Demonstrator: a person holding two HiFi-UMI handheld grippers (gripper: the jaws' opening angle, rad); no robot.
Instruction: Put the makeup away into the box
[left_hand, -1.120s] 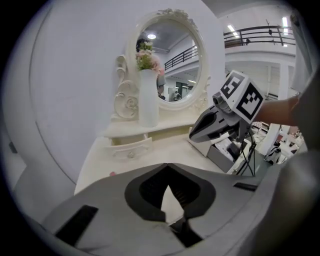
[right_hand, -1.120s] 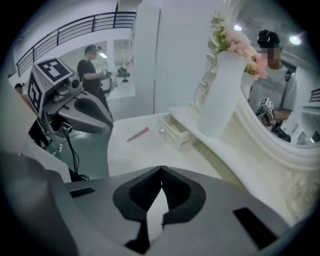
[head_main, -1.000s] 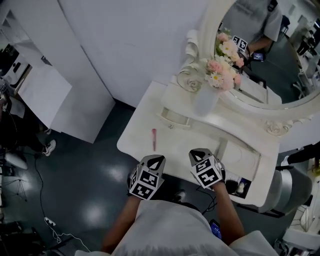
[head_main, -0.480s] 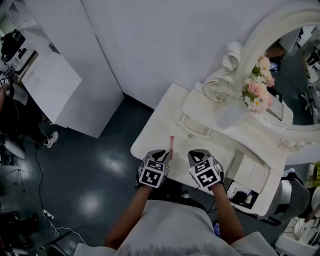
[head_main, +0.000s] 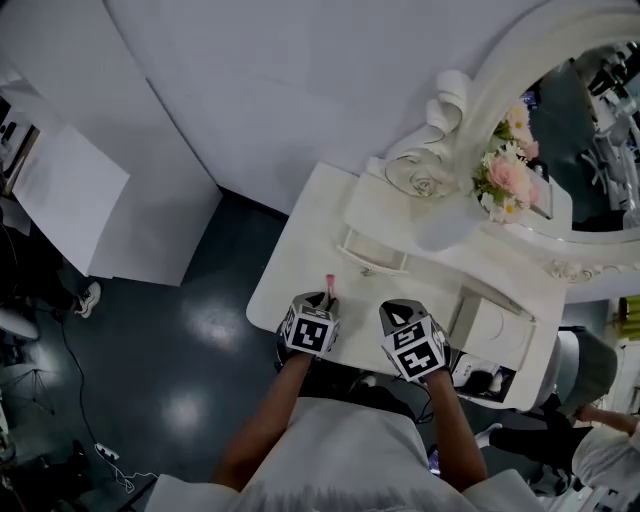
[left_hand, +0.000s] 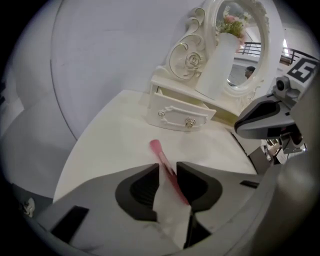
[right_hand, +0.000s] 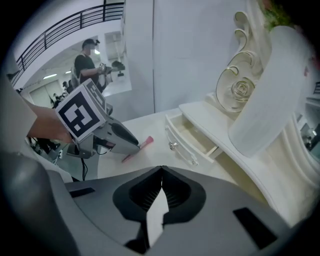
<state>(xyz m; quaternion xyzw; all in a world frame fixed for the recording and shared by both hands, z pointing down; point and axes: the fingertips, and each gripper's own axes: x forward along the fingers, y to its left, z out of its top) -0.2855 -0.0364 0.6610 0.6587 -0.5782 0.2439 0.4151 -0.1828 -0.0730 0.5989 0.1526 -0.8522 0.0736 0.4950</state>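
Observation:
A slim pink makeup stick lies flat on the white dressing table, near its front edge. My left gripper points down at it and its jaws are opening. The stick's near end runs between the pads, and they do not clamp it. In the head view the stick's tip pokes out ahead of the left gripper. My right gripper is shut and empty, hovering over the table to the right. It sees the stick beside the left gripper.
A small drawer stands pulled open under the mirror shelf. A white box with a raised lid sits at the table's right. A pale vase of pink flowers and an ornate oval mirror stand behind. Dark floor lies left.
My left gripper has gone forward and down to the pink stick and opened its jaws around the stick's near end. The right gripper shifted slightly and stayed shut.

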